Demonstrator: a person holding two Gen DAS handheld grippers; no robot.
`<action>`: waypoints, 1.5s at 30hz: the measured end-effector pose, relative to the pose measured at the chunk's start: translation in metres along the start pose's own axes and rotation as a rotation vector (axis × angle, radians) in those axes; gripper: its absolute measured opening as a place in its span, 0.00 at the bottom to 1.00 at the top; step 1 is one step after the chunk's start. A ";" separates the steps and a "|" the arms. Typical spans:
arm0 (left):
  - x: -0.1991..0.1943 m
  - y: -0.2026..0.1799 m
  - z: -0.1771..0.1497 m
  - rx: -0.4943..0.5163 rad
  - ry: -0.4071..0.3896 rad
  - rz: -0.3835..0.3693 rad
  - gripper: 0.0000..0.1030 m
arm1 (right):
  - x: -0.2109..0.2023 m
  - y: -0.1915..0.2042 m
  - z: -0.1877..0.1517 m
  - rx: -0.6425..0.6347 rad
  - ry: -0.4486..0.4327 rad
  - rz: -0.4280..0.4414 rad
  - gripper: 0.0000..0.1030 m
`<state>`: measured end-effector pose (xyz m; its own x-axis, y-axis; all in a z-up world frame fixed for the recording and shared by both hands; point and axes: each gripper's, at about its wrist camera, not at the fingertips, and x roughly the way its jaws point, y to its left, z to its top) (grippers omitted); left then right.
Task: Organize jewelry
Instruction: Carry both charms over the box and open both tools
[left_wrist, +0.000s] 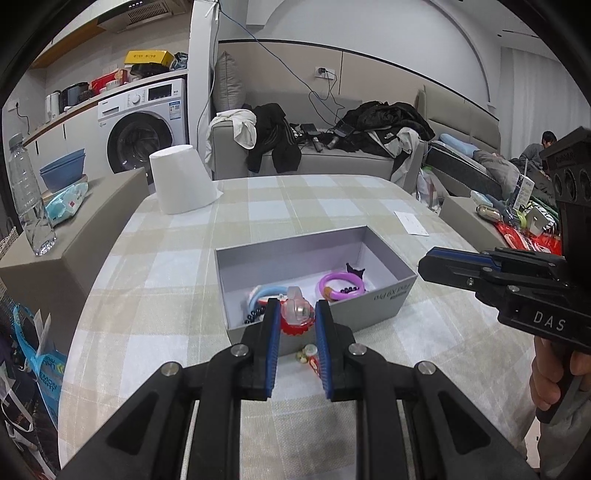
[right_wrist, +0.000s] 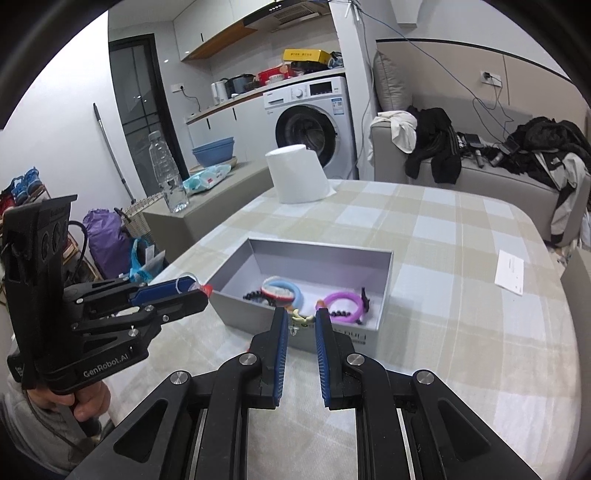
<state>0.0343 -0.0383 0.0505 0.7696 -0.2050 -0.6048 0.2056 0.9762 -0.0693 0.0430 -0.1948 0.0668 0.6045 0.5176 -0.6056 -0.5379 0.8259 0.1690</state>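
Grey box (left_wrist: 373, 306) on checkered tablecloth (left_wrist: 184, 280) already holds purple bracelet (left_wrist: 341, 286), blue ring (right_wrist: 282, 290), dark beads. Left gripper (left_wrist: 296, 314) grasping clear-and-red ornament (left_wrist: 297, 314); right gripper (right_wrist: 301, 319) pinching small yellowish charm (right_wrist: 301, 319). Both near box front, judged not yet dropped in. Behind: white tissue roll (left_wrist: 181, 181), washing machine (left_wrist: 142, 122), cluttered sofa (left_wrist: 332, 158).

Left gripper (left_wrist: 295, 314) over an open grey cardboard box (left_wrist: 369, 314)
Its blue-padded fingers pinch a clear plastic and red toothed trinket (left_wrist: 297, 315); a purple plastic bangle (left_wrist: 341, 286) lies inside.
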 end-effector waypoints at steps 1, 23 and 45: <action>0.002 0.001 0.000 -0.003 -0.001 0.004 0.14 | 0.000 -0.001 0.002 0.005 -0.006 0.003 0.14; 0.049 0.010 0.005 -0.025 0.061 0.030 0.14 | 0.063 -0.027 0.011 0.136 0.068 0.030 0.14; 0.044 0.010 0.007 -0.026 0.069 0.001 0.37 | 0.056 -0.025 0.010 0.118 0.060 0.033 0.29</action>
<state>0.0747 -0.0383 0.0289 0.7262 -0.1993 -0.6580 0.1883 0.9781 -0.0885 0.0965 -0.1842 0.0365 0.5495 0.5331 -0.6433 -0.4815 0.8313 0.2777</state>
